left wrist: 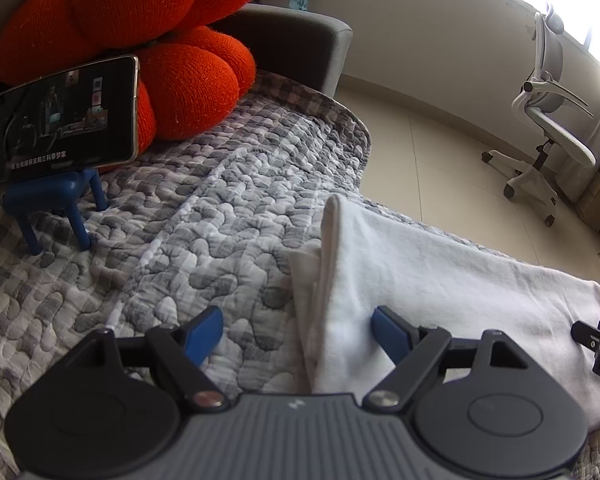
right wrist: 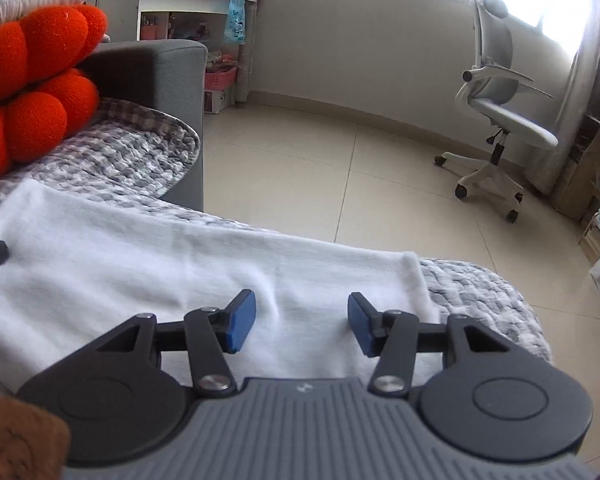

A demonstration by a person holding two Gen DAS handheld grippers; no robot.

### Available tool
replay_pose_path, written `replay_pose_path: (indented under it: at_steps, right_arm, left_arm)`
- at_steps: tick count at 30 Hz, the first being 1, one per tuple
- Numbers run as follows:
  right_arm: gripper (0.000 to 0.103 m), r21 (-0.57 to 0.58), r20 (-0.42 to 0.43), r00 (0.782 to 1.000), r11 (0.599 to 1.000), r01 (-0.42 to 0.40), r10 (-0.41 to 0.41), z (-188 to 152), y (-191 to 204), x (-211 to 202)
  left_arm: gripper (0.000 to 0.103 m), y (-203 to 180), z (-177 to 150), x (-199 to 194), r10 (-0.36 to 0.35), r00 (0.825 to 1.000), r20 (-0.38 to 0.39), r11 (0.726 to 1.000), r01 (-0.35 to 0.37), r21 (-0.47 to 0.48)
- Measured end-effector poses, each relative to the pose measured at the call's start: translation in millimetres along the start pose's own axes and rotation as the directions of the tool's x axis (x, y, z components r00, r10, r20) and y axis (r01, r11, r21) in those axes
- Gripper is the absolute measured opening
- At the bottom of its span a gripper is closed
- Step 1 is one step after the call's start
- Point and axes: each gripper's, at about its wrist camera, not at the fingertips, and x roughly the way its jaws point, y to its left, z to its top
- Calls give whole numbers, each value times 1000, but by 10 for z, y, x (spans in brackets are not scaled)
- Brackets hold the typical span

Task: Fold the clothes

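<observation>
Lying flat along the front edge of a grey quilted cover, a folded white garment is seen in the left wrist view. The left gripper is held with its blue pads wide apart and nothing between them, straddling the garment's layered left edge: one pad over the quilt, the other over the white cloth. A phone (screen lit) is propped on a small blue stand against an orange knitted cushion. A white office chair stands well apart on the tiled floor.

In the right wrist view, the right gripper is likewise released, empty, its pads spread above the garment's right end, near the hemmed edge. The cushion and chair are seen again.
</observation>
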Motion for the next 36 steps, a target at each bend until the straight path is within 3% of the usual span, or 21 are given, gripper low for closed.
replay_pose_path:
  at_steps: [3,8,14,17,23,29,31,34,36]
  right_arm:
    - [55,93,-20,999,995,-33,35,-29,-196,44]
    - [56,96,7,1000,995,28,-29,62,-214,-107]
    - [57,196,-18,999,980,-33,37,59,-333,-160]
    - [57,292,-5,996,952,-89,95,68,-435,-221]
    - [57,377,-5,987,915,-147,161,37,-499,-363]
    - [57,424,-38,981,892,-158,192,-17,-547,-420]
    - [57,412,-46,978,896,-167,204,-33,-521,-456]
    - [58,393,-90,972,905,-164,215,-106,-483,-436]
    - [58,389,-129,965,907,-161,227,-188,-479,-376]
  left_arm:
    - [84,6,15,-9,2,1000,-1,1000,-2,-10]
    - [84,17,39,-25,6,1000,-2,1000,-6,-26]
    - [81,71,97,-128,21,1000,23,996,-19,-87]
    - [80,78,133,-268,-8,998,65,991,16,-131]
    - [80,-316,5,-452,-75,994,84,997,76,-13]
    - [81,-696,-207,-650,-194,974,120,976,180,120]
    - [81,-724,-244,-567,-181,979,95,976,167,139]
    - [81,-684,-309,-315,-113,993,-17,981,115,155]
    - [80,-654,-327,-269,-104,994,-34,978,109,177]
